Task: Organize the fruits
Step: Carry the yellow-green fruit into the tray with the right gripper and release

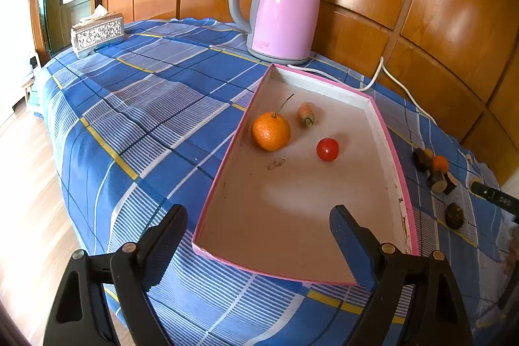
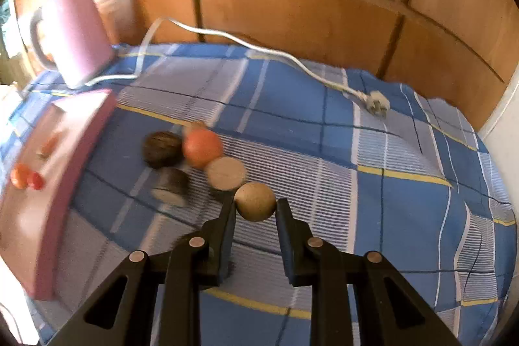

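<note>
**Right hand-held gripper clasps a tan round fruit; three items lie in the pink tray**

The pink-rimmed tray sits on the blue plaid tablecloth and serves as the landmark here. Inside it, toward its far end, lie an orange with a thin stem, a small carrot piece just beyond the orange, and a red cherry tomato a little nearer than the carrot. Beyond the tray's far end stands a pink electric kettle, its white cord trailing over the cloth to an unplugged plug. Far to the tray's left, at the tabletop's edge, is a patterned tissue box.

The left hand-held gripper hangs over the tray's near end, fingers spread wide with nothing between them.

To the tray's right, on the cloth, lies a loose cluster: a dark brown round fruit, a small orange fruit, and two cut pieces showing pale faces (the right wrist view is blurred, so their kind is unclear). At the cluster's near edge the right hand-held gripper is closed around a tan round fruit, one finger touching each side.
</note>
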Motion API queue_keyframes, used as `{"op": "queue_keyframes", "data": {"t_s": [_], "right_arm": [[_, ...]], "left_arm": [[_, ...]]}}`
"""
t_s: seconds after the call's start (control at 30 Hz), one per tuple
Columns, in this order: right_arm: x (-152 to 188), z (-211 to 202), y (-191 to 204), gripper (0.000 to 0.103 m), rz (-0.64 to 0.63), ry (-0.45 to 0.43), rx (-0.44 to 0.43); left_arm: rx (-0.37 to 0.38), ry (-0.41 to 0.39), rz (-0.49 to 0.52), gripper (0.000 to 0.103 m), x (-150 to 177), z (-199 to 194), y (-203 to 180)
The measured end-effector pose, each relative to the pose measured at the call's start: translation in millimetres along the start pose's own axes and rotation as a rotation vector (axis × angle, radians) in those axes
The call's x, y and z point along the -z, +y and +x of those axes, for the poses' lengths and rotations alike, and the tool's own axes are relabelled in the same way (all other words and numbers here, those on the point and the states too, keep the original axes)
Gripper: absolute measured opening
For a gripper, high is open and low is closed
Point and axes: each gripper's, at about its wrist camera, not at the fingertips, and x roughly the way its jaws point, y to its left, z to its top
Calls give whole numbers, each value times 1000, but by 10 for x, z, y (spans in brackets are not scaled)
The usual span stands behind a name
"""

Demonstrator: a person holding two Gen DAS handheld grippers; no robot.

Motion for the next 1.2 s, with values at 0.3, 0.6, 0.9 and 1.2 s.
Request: {"op": "queue_keyframes", "data": {"t_s": [0.3,0.6,0.9,1.2], "right_arm": [[-83,-309,834,25,-123,-32,-228],[-100,-257,1670,25,-237,-1,-346],[-86,16,2148,26,-292,58,-349],[-55,-21,2176,27,-284,47,-334]], "left_arm": [[2,-15,-30,90,-16,-69,78],[2,-12,-46,90,-16,-57,135],[1,-3,-55,90,-5,-37,161],[0,1,-58,90,0,-30,160]]}}
